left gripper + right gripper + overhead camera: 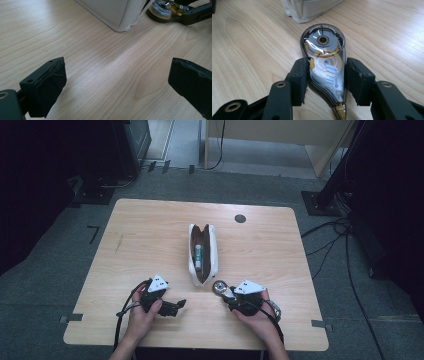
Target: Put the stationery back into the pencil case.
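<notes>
Correction tape roller (324, 65) is clamped in the right tool (325, 80); the left tool (117, 82) gapes wide, holding nothing.

Count, high view: 1 table (150, 235). 1 white pouch (212, 255), centre frame, holding 1 tube (198, 256). 1 tape roller (220, 288), lower centre. 2 tongs: left (180, 304), right (226, 292).

Glossy clear-plastic correction tape dispenser (324, 65), off-white cloth pouch (212, 255), matt wood-grain table (145, 245).
</notes>
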